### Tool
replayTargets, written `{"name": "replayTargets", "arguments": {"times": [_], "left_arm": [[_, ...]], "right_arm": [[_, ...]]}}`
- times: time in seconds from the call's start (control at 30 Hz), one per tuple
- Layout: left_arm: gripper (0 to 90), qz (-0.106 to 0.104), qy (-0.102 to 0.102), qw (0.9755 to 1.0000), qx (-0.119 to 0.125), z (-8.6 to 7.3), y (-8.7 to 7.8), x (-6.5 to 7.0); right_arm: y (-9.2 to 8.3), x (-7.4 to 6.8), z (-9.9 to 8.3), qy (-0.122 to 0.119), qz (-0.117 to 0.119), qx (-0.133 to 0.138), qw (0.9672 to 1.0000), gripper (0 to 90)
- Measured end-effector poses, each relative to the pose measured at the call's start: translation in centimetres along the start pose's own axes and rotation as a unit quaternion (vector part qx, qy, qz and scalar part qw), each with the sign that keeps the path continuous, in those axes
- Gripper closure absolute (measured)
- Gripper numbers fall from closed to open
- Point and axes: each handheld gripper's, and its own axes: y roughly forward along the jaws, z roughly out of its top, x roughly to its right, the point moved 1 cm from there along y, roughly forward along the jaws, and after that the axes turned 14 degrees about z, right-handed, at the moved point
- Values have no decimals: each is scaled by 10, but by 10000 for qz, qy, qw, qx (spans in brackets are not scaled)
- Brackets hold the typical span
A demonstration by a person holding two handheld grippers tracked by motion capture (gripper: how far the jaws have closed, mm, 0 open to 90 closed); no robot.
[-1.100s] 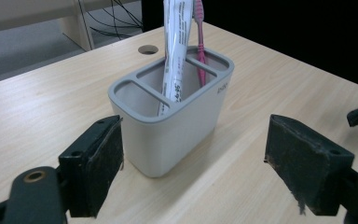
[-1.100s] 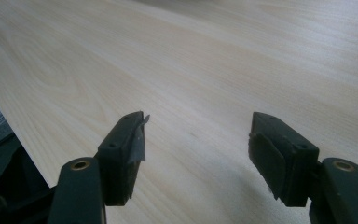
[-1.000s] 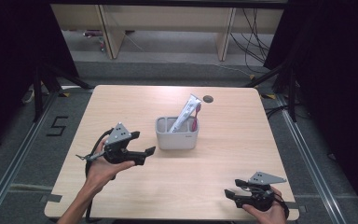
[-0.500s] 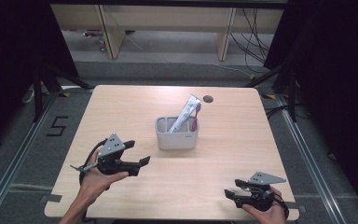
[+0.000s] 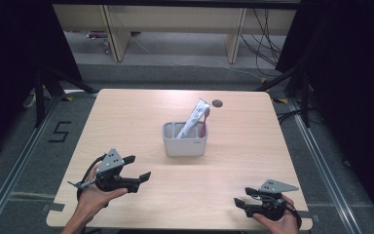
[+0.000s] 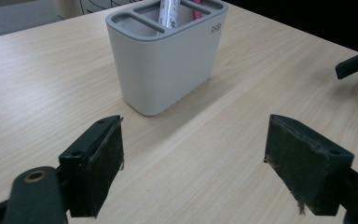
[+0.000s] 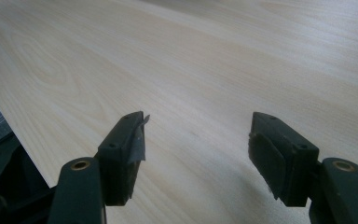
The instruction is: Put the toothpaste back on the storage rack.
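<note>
A pale wooden surface (image 5: 126, 122) carries a grey holder (image 5: 185, 139) near its middle. The holder is split into compartments; a white tube (image 5: 195, 118) leans up and to the right out of it, with a pink-red item (image 5: 204, 123) just beside the tube in the same end of the holder. What that item is cannot be told.

The left tool (image 5: 137, 169) is held in the left hand (image 5: 93, 194) over the near left part of the surface, jaws spread wide with nothing between them, pointing right. In the left gripper view the holder (image 6: 168, 56) stands ahead of the open jaws, apart from them, and the other tool's tips show at the right edge.

The right tool (image 5: 242, 197) sits at the near right edge in the right hand (image 5: 276, 222), jaws also apart and empty, pointing left. In the right gripper view the bare surface (image 7: 214, 60) lies beyond its jaws.

A small dark hole (image 5: 217, 103) marks the far side of the surface.
</note>
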Motion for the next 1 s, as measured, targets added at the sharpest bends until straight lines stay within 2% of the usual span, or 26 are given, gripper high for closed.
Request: {"name": "replayTargets", "arguments": {"times": [0.37,0.4,0.43,0.6,0.63,0.67,0.73,0.77,0.87,1.0], "left_arm": [[188,-78,2,9999,-86,-17,-11,6],[189,-90,18,9999,-105,-19,-11,7],[188,-71,32,9999,-135,-22,-12,8],[172,-127,55,9996,-243,-32,-13,11],[172,-66,63,9995,-288,-34,-15,13],[172,-120,66,9995,-273,-36,-15,13],[171,-78,67,9994,-319,-39,-17,14],[171,-99,87,9994,-318,-40,-18,14],[169,-115,26,9995,-288,-43,-21,16],[167,-93,48,9996,-274,-47,-27,19]], "right_arm": [[2,1,0,-60,8,3,10000,370],[1,2,0,-126,-20,-4,9999,369],[1,0,-1,17,0,-22,10000,370],[1,0,-1,-32,-28,-21,10000,370],[1,0,-1,-35,-32,-24,10000,370],[2,0,-1,-23,-30,-32,10000,370],[2,1,-1,-34,-15,-32,10000,370],[2,3,0,-227,-35,-11,9997,369],[2,3,0,-221,-40,-10,9997,370],[2,2,0,-187,-42,-21,9998,369]]}}
